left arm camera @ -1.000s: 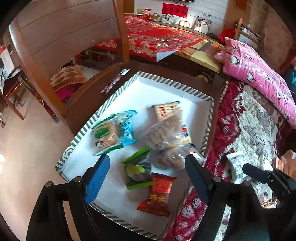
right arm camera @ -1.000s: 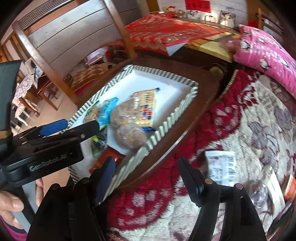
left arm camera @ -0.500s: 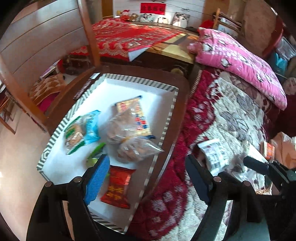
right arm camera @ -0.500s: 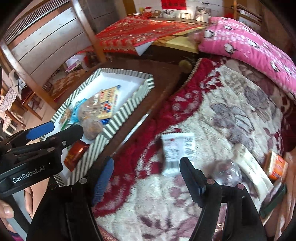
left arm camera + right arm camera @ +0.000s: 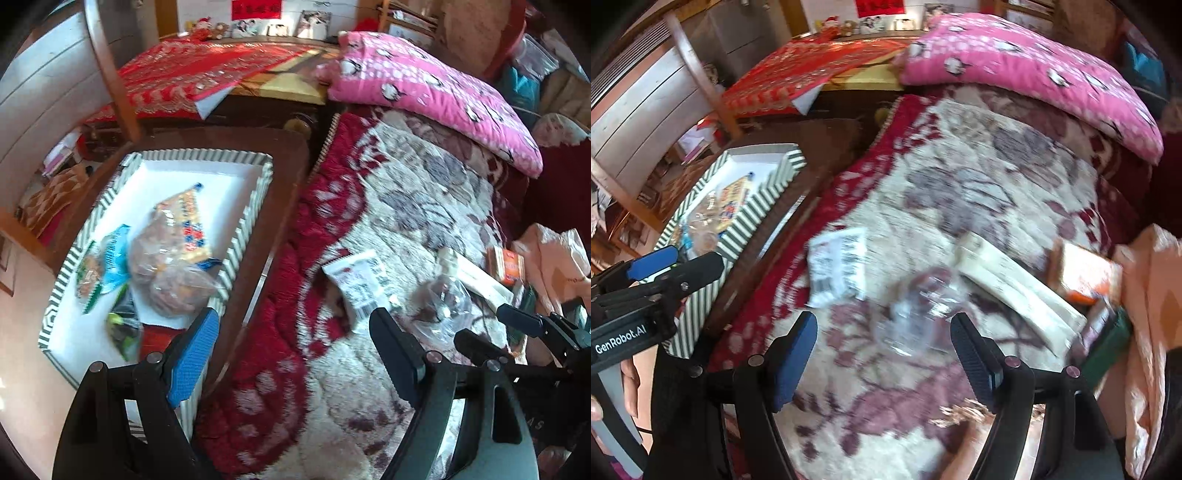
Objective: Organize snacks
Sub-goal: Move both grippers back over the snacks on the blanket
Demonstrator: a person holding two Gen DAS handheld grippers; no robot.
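Left wrist view puts the striped tray [image 5: 236,236] at your far left on the wooden table [image 5: 284,177], raised walls fencing the snack packets [image 5: 177,258] gathered inside so none slide off. Your left gripper [image 5: 291,354] hangs spread and empty, its blue pad over the tray's near corner, the other over the quilt [image 5: 417,192].

Further right, loose snacks lie well apart from the tray: a white packet [image 5: 838,266], a clear bag [image 5: 916,310] and a long pale pack [image 5: 1015,291]. Your right gripper [image 5: 882,350] is released, jaws just widening, nothing between them; the clear bag sits just ahead, probably your next pick. Open quilt surrounds it, though the orange box [image 5: 1082,273] and pink pillow [image 5: 1027,62] crowd the right edge.
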